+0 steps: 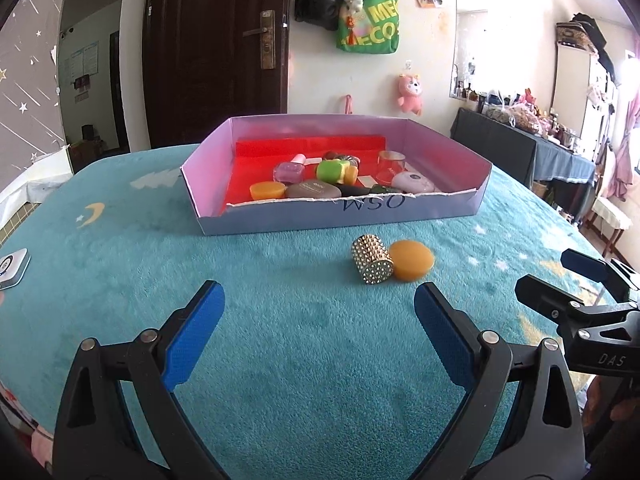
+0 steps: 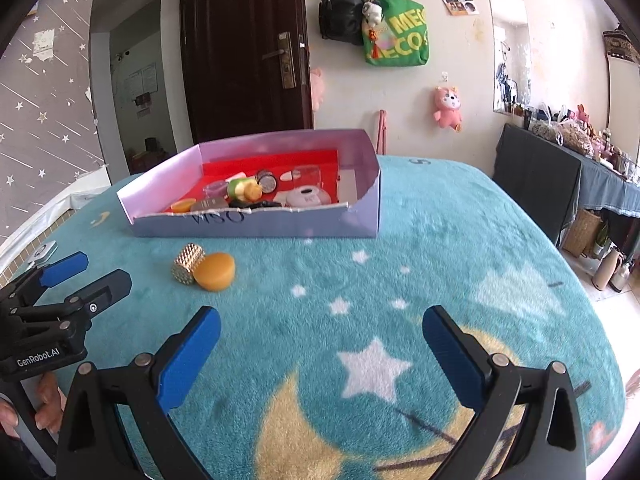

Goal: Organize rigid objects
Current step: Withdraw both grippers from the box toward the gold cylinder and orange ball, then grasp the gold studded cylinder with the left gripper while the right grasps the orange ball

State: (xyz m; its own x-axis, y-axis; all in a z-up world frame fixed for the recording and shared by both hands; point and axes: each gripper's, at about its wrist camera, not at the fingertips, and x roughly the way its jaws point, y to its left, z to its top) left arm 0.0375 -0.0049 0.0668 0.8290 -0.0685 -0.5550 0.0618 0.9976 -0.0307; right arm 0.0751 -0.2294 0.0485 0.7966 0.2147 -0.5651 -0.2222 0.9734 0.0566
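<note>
- Lavender cardboard box (image 1: 444, 210) with a red lining sits toward the far side of the teal plush blanket with moon and star prints (image 1: 280, 340); its torn near wall reads "WSO" upside down.
- Left gripper (image 1: 318, 316) hovers low over the blanket with its blue-padded fingers spread wide and holding nothing.
- Right gripper (image 2: 322, 330) hovers likewise, fingers spread wide and empty, just to the right of the left one.
- Inside the box lie a white oval case (image 1: 412, 181), a grey-brown stone (image 1: 313, 191), a green block (image 1: 331, 171) and an orange disc (image 1: 267, 190), among other small items.
- Orange round puck (image 1: 411, 260) rests on the blanket in front of the box.
- Gold studded cylinder (image 1: 372, 260) lies on its side, touching the puck's left edge.
</note>
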